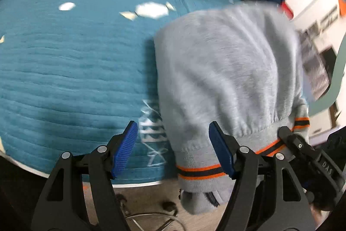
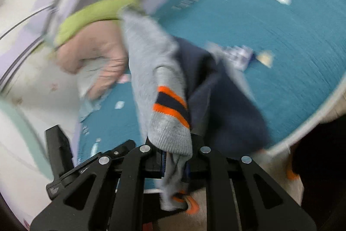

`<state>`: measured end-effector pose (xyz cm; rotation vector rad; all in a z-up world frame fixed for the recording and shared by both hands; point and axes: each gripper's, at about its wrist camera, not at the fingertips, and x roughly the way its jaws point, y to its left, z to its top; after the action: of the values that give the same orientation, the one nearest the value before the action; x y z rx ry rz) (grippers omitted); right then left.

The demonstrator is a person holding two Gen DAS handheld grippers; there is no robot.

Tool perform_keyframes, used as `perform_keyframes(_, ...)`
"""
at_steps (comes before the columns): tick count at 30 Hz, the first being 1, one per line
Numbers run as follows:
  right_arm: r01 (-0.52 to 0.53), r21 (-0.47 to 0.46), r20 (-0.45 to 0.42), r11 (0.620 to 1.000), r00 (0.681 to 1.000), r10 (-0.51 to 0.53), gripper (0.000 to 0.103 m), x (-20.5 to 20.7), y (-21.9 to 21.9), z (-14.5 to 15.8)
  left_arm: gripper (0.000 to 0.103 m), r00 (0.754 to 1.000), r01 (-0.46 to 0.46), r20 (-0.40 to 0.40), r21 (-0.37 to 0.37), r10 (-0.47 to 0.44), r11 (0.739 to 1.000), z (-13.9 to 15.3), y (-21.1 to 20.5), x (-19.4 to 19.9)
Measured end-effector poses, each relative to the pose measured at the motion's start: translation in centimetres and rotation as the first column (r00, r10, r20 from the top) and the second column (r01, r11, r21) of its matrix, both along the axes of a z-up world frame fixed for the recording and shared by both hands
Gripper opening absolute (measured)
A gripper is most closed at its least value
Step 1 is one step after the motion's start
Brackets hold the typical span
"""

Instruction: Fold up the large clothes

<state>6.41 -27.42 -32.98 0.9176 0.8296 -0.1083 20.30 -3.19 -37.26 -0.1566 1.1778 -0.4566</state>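
Jaws of the right gripper pinched the grey sweater at its striped hem; the left gripper gaped, hem between its jaws. Best clamp there, then spread it flat over the teal bedspread ahead.

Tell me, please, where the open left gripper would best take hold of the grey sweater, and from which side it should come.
Probably the ribbed, orange-striped hem of the grey sweater, at the corner lying between the open left gripper fingers. Come straight forward from the bed's near edge: the hem hangs there, thick and free, and the right gripper already pinches the other ribbed end.
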Motion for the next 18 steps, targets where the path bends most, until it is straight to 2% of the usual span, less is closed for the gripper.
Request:
perform_keyframes(1,0.006,0.001,-0.056,1.0,0.998,-0.006,0.013,-0.1,-0.5,-1.2,0.069,1.0,0.005,-0.017,0.009,-0.005,1.0,-0.5,-0.4,0.0)
perform_keyframes(3,0.023,0.052,-0.103,0.998,0.995,-0.017,0.016,-0.3,-1.3,-3.2,0.071,0.998,0.008,-0.059,0.014,-0.007,1.0,-1.9,-1.3,0.1)
perform_keyframes(4,0.021,0.093,-0.12,0.995,0.993,-0.009,0.02,-0.3,-1.7,-3.9,0.071,0.998,0.004,-0.059,0.027,-0.002,1.0,-2.2,-1.5,0.0)
perform_keyframes(5,0.028,0.102,-0.136,0.994,0.991,-0.014,0.029,-0.4,-1.8,-4.0,0.071,0.998,0.007,-0.055,0.033,-0.005,0.999,-2.3,-1.6,0.0)
perform_keyframes(8,0.026,0.056,-0.138,0.998,0.99,-0.018,0.042,-0.9,-2.5,-2.3,0.076,0.999,0.004,-0.051,0.035,-0.002,0.999,-2.4,-1.4,0.1)
perform_keyframes(11,0.02,0.009,-0.126,1.0,0.992,-0.019,0.055,-2.1,-3.6,-0.6,0.077,0.996,-0.011,-0.084,0.002,0.011,1.0,-2.8,-0.9,0.4)
perform_keyframes(13,0.028,0.0,-0.144,1.0,0.989,-0.028,0.059,-2.1,-5.2,-0.5,0.077,0.994,-0.025,-0.109,-0.017,0.023,1.0,-2.9,-0.5,0.7)
perform_keyframes(16,0.014,0.053,-0.209,0.999,0.978,-0.002,0.063,-1.0,-6.7,-2.8,0.077,0.989,-0.032,-0.145,-0.057,0.023,0.998,-2.8,-0.7,0.8)
perform_keyframes(18,0.0,0.194,-0.207,0.981,0.977,0.041,0.064,-0.3,-7.6,-5.0,0.077,0.983,-0.036,-0.185,-0.104,0.016,0.994,-3.1,-0.6,0.6)
